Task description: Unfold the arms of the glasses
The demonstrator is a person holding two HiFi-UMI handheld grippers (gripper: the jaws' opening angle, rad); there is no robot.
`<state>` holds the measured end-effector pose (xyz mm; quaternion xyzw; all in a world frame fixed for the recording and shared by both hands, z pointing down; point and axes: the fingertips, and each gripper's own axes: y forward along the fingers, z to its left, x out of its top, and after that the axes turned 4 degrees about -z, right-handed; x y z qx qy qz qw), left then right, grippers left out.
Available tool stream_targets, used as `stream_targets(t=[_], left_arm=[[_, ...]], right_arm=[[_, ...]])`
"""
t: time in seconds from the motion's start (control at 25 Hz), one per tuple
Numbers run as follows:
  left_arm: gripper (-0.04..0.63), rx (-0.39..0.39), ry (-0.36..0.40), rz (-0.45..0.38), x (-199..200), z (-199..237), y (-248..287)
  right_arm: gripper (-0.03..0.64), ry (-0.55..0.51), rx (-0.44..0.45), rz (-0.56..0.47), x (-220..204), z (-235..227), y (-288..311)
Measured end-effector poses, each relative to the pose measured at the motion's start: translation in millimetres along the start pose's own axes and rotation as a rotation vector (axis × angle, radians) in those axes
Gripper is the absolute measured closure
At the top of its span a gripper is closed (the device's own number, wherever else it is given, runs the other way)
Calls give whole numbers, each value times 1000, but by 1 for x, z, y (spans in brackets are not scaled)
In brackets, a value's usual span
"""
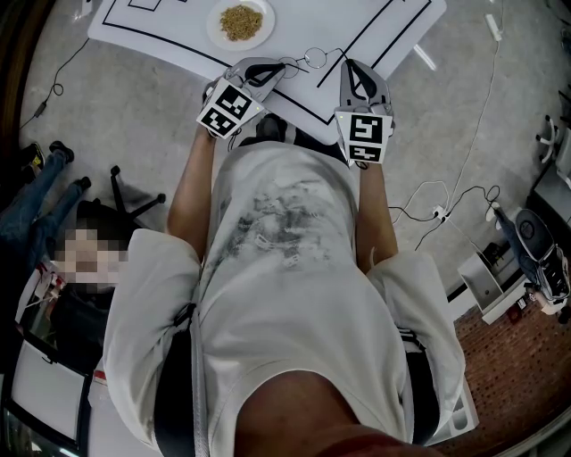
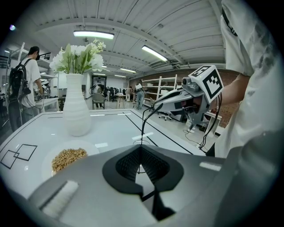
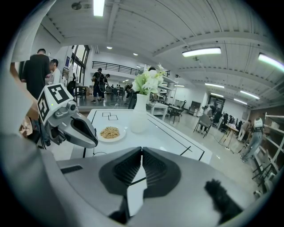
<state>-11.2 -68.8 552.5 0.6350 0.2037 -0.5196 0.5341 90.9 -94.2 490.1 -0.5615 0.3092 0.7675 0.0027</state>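
Glasses (image 1: 317, 59) of thin wire sit by the near edge of the white table (image 1: 375, 22), between the two grippers. On the left, the left gripper (image 2: 141, 150) has its jaws closed on a thin bit of the wire. A hard pull could bend that wire, or it could slip out and drop. The frame looks skinny, with a round ring and a dark arm going up to the right. There the right gripper (image 3: 142, 153) has its jaws closed too, but I cannot tell if they pinch the arm.
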Motion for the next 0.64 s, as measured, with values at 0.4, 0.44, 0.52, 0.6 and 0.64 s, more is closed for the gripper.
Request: stream_targets(t=[0.4, 0.44, 0.52, 0.6, 0.64], left_arm=[[586, 1, -3, 3, -1, -1, 0], [586, 1, -3, 3, -1, 0, 0], [586, 0, -4, 4, -2, 0, 0], [586, 0, -4, 4, -2, 0, 0], [586, 0, -4, 5, -3, 1, 0]], right_arm=[[594, -8, -2, 3, 0, 0, -1], [594, -9, -1, 3, 0, 0, -1], [594, -10, 0, 4, -1, 0, 0], [594, -12, 0, 5, -1, 0, 1], [594, -13, 0, 5, -1, 1, 1]])
